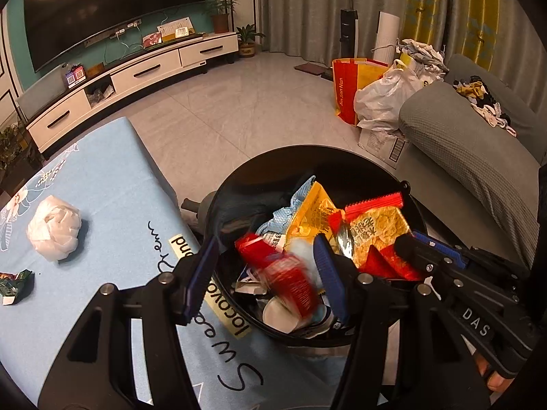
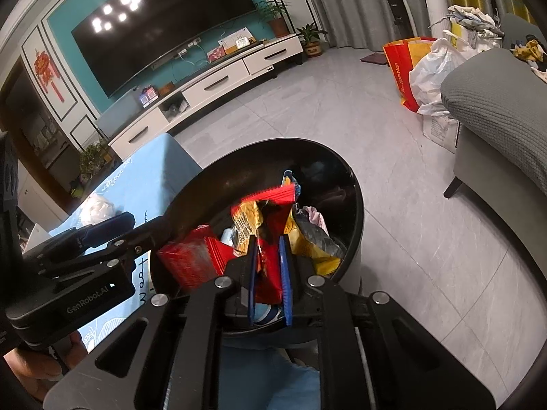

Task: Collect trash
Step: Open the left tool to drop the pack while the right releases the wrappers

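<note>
Over the black bin [image 2: 355, 205], your right gripper [image 2: 270, 273] pinches a red-and-yellow wrapper [image 2: 266, 212] — your left gripper [image 1: 263, 273], fingers spread, has a blurred red packet [image 1: 287, 276] between them.

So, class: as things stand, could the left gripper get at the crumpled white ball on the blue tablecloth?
Probably yes. The left gripper stands open over the bin with nothing clamped, and the white ball lies apart on the tablecloth, with bare cloth between them.
</note>
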Demonstrator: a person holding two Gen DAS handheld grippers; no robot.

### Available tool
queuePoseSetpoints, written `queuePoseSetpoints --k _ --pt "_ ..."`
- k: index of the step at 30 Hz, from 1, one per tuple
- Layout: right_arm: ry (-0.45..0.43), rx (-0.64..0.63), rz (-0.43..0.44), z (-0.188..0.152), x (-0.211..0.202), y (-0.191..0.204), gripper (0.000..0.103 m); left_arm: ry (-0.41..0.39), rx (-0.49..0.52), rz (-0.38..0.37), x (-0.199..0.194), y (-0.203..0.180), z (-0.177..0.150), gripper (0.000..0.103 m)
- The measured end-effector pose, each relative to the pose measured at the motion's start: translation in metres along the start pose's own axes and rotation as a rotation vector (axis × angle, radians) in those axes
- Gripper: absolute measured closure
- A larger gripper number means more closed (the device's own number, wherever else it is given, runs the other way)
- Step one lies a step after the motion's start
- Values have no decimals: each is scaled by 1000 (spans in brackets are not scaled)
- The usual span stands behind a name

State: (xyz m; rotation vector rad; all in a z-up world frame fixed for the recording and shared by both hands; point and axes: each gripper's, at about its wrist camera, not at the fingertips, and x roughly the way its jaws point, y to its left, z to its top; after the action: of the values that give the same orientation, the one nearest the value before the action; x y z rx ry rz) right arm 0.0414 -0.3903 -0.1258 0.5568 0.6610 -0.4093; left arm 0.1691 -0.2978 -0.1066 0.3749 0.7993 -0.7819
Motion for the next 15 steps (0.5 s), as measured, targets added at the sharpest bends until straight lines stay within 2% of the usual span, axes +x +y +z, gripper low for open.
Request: queuePoseSetpoints --k 7,15 --pt "-5 5 -2 -1 -1 0 82 -3 -10 -1 -1 2 -1 44" --pt "-23 17 -1 1 -6 1 63 -21 -15 1 -9 5 -2 37"
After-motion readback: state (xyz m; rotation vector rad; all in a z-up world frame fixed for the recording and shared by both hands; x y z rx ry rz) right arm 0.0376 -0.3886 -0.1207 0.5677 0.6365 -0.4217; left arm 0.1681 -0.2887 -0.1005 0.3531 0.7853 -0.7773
